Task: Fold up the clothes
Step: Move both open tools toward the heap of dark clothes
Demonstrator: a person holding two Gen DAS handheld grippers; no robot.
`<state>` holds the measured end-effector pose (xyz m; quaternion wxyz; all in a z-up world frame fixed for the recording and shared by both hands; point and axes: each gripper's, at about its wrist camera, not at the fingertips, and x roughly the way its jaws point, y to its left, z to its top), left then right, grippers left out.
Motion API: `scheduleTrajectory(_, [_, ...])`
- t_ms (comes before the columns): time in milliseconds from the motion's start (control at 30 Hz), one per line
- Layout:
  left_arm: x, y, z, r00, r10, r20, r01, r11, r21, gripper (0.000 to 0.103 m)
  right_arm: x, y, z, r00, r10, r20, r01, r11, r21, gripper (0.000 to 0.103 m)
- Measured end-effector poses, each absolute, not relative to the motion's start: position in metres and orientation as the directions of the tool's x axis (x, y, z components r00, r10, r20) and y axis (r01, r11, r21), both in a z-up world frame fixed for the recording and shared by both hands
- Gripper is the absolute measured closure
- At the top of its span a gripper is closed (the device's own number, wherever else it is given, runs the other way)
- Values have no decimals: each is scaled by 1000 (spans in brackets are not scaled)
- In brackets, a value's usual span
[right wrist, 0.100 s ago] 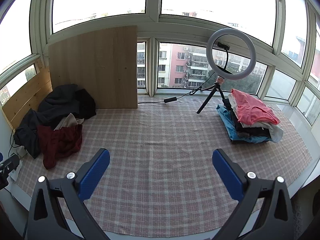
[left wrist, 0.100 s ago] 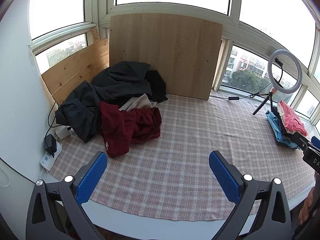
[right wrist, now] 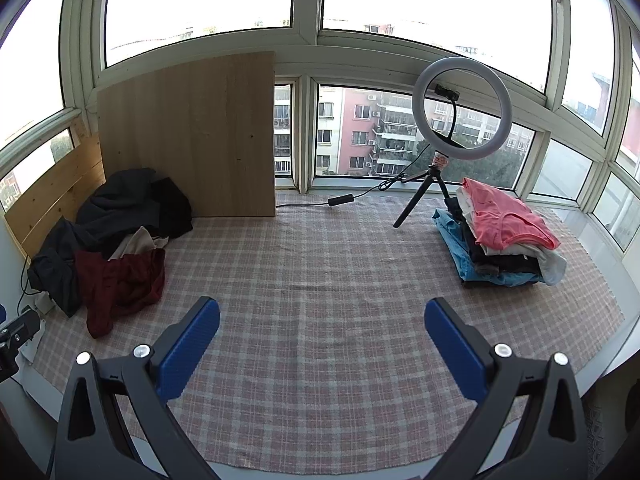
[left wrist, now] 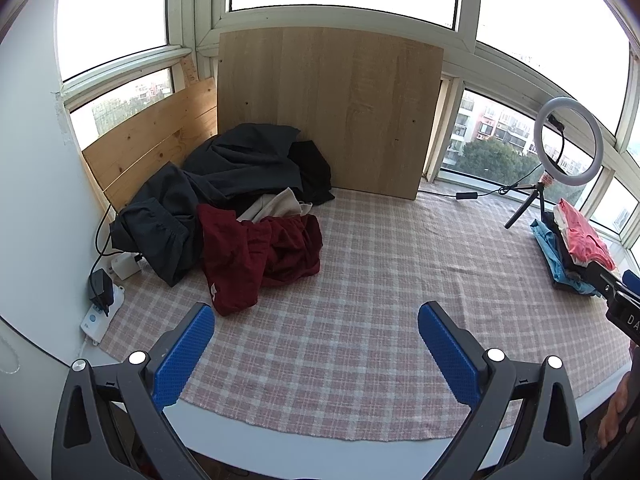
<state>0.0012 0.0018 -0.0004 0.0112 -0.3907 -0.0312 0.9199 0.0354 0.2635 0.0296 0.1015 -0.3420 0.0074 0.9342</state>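
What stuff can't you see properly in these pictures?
- Beige garment: mostly buried under the dark clothes and maroon garment, both views.
- Folded stack: left wrist view, its near end is hidden by the right gripper's body.
- White logo on the maroon garment: too small to read.

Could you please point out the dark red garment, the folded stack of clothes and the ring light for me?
dark red garment (left wrist: 256, 256), left wrist view, on its crumpled middle.
folded stack of clothes (right wrist: 508, 222), right wrist view, on the pink top layer.
ring light (right wrist: 420, 92), right wrist view, on the ring's left arc.
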Motion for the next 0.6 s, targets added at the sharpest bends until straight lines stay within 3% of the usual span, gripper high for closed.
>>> scheduleTrajectory(600, [4,8,-4,-679,3,-734,44,-998,-45,1,28,266,26,-737,156,-658,-163,-985,-51,0])
